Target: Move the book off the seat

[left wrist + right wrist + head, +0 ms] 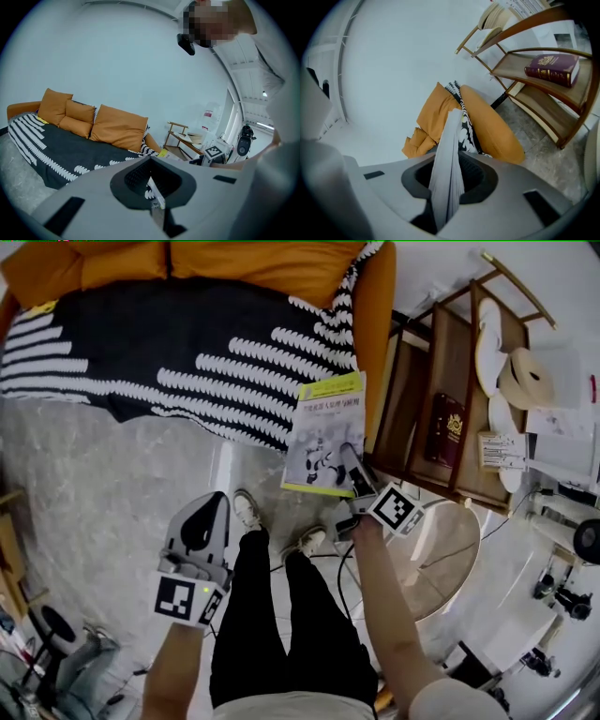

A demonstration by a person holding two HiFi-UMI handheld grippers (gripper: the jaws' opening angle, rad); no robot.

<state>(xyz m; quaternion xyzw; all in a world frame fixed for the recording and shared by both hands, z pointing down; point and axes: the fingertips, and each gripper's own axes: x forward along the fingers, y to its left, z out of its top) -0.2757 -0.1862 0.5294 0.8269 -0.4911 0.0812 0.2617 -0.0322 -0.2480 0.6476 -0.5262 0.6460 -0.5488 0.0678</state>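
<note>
The book (pixel 323 432), thin with a yellow-green top band and a grey cartoon cover, hangs off the sofa's front right corner, over the floor. My right gripper (pixel 352 470) is shut on its lower right part. In the right gripper view the book's pale page edge (pixel 447 164) runs up between the jaws of the right gripper (pixel 450 185). The sofa seat (pixel 187 343) wears a black blanket with white leaf stripes. My left gripper (pixel 206 512) hangs low over the floor at the left, jaws together and empty. The left gripper (pixel 152 183) faces the sofa.
A wooden shelf rack (pixel 417 399) beside the orange armrest (pixel 375 343) holds a dark red book (pixel 446 427). A round glass table (pixel 450 559) is at the right. The person's legs and shoes (pixel 248 512) are below the book. Orange cushions (pixel 117 126) line the sofa's back.
</note>
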